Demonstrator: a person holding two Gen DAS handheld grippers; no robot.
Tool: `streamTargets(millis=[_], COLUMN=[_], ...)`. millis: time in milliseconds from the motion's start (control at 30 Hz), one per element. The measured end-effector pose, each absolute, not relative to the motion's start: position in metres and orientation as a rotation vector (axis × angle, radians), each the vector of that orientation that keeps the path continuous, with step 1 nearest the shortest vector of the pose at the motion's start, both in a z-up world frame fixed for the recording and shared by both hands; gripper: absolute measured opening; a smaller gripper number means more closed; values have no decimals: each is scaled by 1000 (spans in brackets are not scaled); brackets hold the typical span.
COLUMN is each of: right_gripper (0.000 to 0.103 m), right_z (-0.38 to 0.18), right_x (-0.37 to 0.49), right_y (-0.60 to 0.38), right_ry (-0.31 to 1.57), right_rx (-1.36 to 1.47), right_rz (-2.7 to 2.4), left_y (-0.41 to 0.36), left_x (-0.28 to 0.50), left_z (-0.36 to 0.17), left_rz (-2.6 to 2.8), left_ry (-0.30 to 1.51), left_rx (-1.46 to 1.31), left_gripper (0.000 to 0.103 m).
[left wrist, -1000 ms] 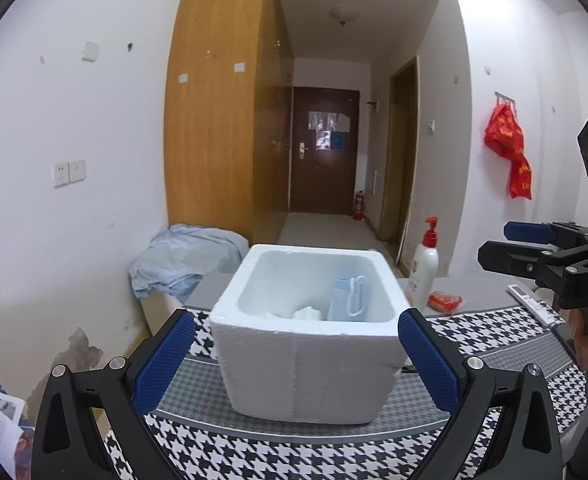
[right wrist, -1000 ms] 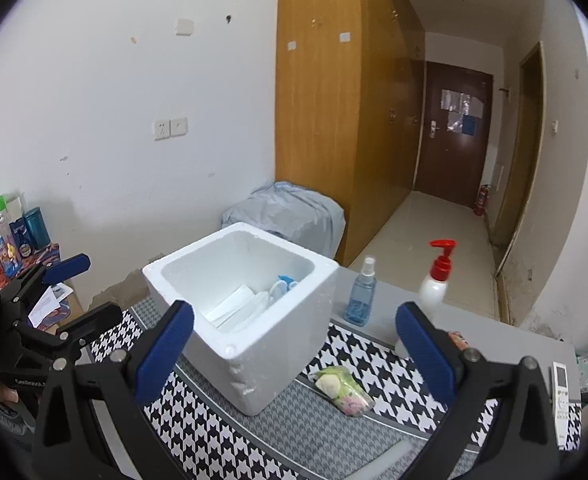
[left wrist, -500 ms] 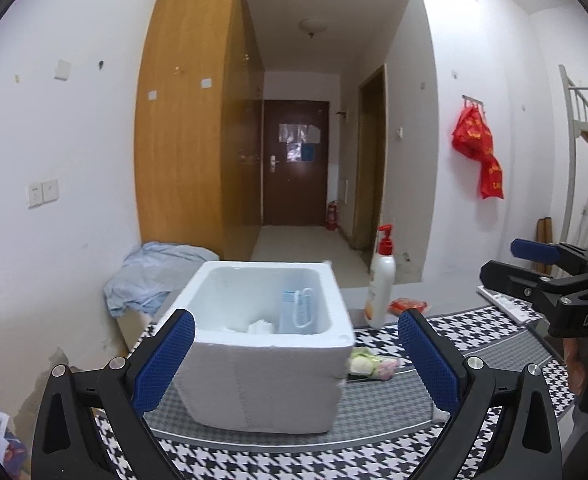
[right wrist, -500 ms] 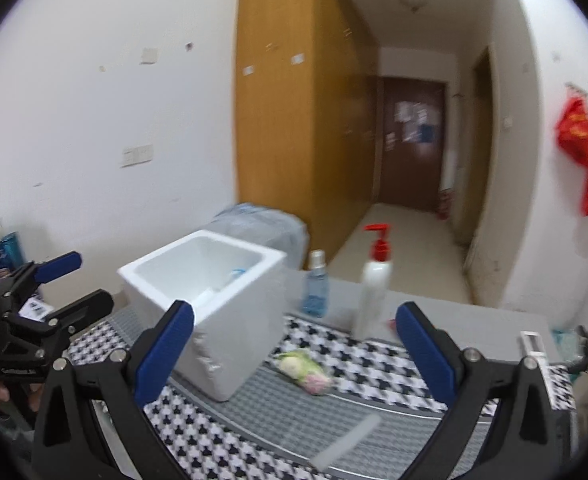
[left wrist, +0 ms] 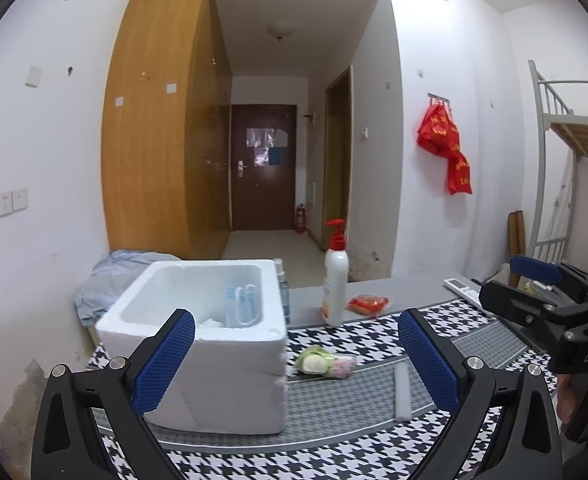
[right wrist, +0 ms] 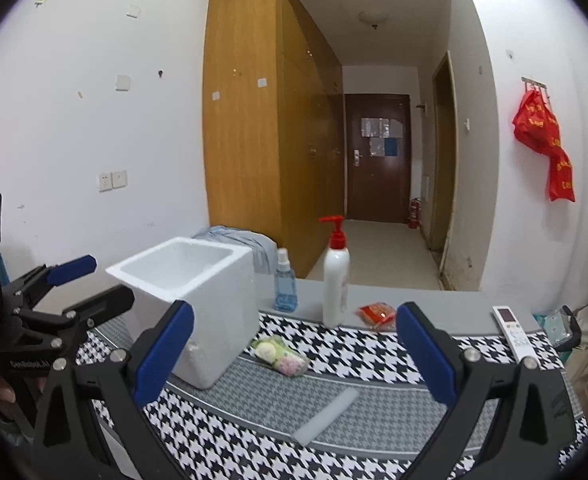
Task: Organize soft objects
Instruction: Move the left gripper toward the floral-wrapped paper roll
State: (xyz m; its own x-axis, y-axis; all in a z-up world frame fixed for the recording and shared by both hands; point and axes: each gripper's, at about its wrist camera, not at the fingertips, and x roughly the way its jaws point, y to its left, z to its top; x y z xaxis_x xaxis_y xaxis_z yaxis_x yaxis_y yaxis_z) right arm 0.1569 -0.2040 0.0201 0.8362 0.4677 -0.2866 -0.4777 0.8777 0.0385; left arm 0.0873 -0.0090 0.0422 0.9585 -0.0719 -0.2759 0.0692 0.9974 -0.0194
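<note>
With both grippers' jaws wide open and empty, best to lower the right gripper (right wrist: pixel 294 356) squarely over the soft packet (right wrist: pixel 281 356) beside the foam box (right wrist: pixel 198 280), squeezing gently.

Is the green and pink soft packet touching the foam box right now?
Apart. In the right wrist view, a strip of grey mat shows between the soft packet and the foam box; both tongs are open and empty.
</note>
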Motion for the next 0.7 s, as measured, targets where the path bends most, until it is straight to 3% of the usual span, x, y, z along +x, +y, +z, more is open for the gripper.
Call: streamTargets(millis=[700], right_gripper=[102], right_z=[-29], right_x=[156], right_y=[-243], right_ry=[413], right_rx=[-5], right_rz=[373], left_y=[-48], left_x=[106], left_z=[-5], left_rz=[-152], left_ry=[357], left_rx=[8], left_gripper=[102])
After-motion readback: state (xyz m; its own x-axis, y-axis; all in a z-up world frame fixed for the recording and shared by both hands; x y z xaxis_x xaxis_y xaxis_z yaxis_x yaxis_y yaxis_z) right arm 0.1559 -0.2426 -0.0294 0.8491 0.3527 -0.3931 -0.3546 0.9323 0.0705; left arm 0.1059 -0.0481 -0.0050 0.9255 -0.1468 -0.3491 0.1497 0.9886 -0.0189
